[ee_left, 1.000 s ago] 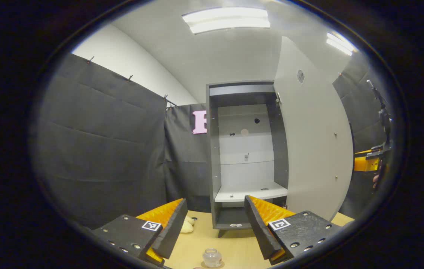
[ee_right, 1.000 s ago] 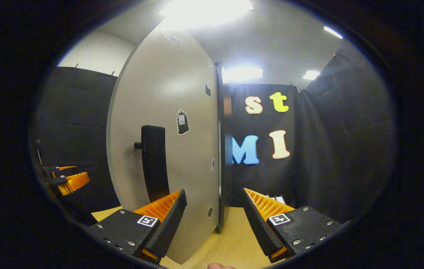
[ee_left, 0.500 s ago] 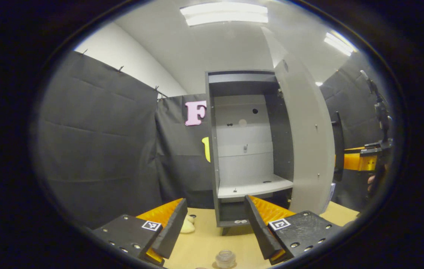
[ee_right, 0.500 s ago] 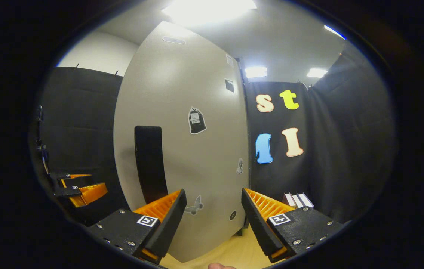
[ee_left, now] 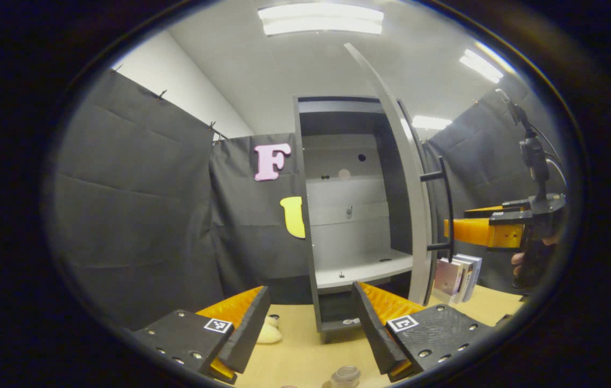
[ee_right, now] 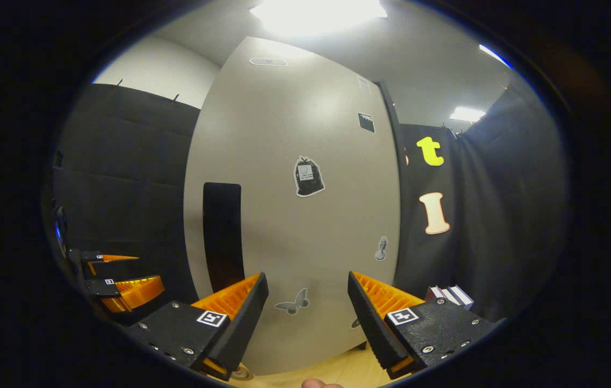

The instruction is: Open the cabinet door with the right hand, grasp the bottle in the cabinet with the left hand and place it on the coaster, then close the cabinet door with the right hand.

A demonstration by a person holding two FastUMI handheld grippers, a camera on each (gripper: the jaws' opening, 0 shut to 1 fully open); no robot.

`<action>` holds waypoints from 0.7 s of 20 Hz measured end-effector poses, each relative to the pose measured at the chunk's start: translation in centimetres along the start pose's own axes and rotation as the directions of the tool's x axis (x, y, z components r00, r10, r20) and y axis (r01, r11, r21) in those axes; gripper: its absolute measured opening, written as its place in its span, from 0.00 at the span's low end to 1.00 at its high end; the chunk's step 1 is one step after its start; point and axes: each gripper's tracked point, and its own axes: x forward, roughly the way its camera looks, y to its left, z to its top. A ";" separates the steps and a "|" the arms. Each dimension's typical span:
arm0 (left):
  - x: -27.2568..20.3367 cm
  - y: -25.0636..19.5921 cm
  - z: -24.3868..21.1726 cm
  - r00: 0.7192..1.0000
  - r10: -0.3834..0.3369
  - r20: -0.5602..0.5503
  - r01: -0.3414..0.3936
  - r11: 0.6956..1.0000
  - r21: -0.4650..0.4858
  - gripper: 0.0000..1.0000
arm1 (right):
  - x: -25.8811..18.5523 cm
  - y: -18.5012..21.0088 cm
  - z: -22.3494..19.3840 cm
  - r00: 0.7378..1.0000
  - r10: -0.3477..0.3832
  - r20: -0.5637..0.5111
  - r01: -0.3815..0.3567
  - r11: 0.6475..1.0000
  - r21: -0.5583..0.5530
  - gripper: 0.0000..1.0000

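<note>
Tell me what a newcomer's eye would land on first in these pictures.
In the left gripper view, the tall cabinet stands open at centre, its shelves bare, with its door swung edge-on and the right gripper reaching in beside the handle. In the right gripper view, that pale door, dotted with stickers, looms close ahead. The bottle sits low on the wooden table.

The left gripper view looks from low over the table [ee_left: 294, 358] straight into the open cabinet [ee_left: 354, 215], a little way off. The right gripper view faces the outer side of the cabinet door [ee_right: 294, 215] from close by. Both views share the door [ee_left: 408, 178], its handle [ee_right: 223, 234] and the books [ee_left: 456, 277]
</note>
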 end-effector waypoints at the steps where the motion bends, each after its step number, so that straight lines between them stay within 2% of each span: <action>1: 0.1 0.2 0.2 1.000 0.000 0.001 0.000 1.000 -0.003 0.88 | 0.4 0.6 0.1 1.000 0.007 0.004 -0.007 1.000 -0.002 0.93; 8: 2.3 -1.4 0.6 1.000 -0.022 -0.002 0.022 0.998 -0.060 0.88 | 2.1 0.0 -0.6 0.999 -0.036 -0.021 0.036 0.999 -0.002 0.94; 11: 4.0 -2.9 0.8 0.999 -0.031 -0.009 0.030 0.997 -0.076 0.88 | 2.5 -1.1 -0.4 0.996 -0.083 -0.014 0.083 0.997 0.003 0.94; 14: 5.0 -3.9 0.9 0.999 -0.030 -0.020 0.028 0.998 -0.054 0.88 | 3.8 -3.2 -1.2 0.988 -0.152 -0.034 0.152 0.988 -0.006 0.94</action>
